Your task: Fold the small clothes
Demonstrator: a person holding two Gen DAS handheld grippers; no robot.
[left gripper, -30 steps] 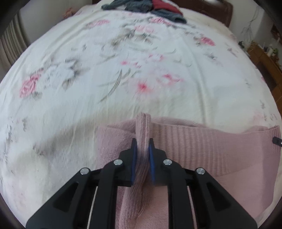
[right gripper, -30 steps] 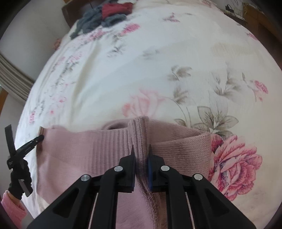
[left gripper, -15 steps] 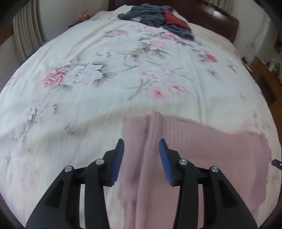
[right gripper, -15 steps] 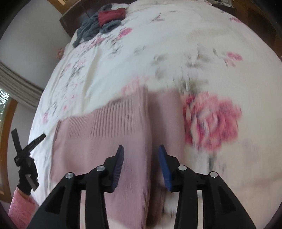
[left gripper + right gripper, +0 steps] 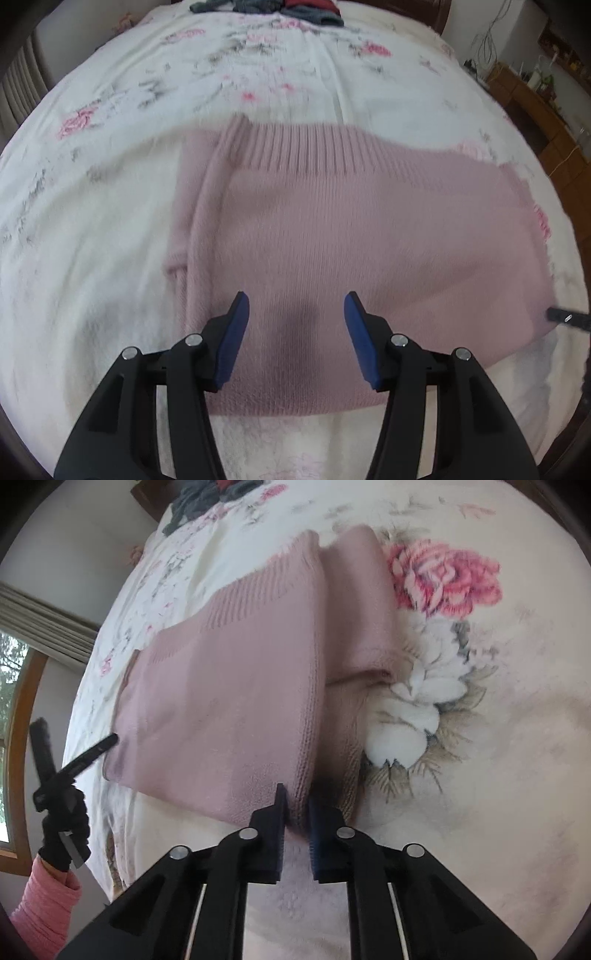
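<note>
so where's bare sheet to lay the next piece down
Free: the floral bedsheet left of the pink sweater, the stretch between its ribbed hem and the dark clothes pile at the far end, and the rose-print area on its right. Crowded: the middle, with the left gripper open over it and the right gripper pinching its edge.

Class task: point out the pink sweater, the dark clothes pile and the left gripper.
pink sweater (image 5: 369, 236): left wrist view, knit body.
dark clothes pile (image 5: 195, 502): right wrist view, grey fabric.
left gripper (image 5: 296, 338): left wrist view, between fingertips.
</note>
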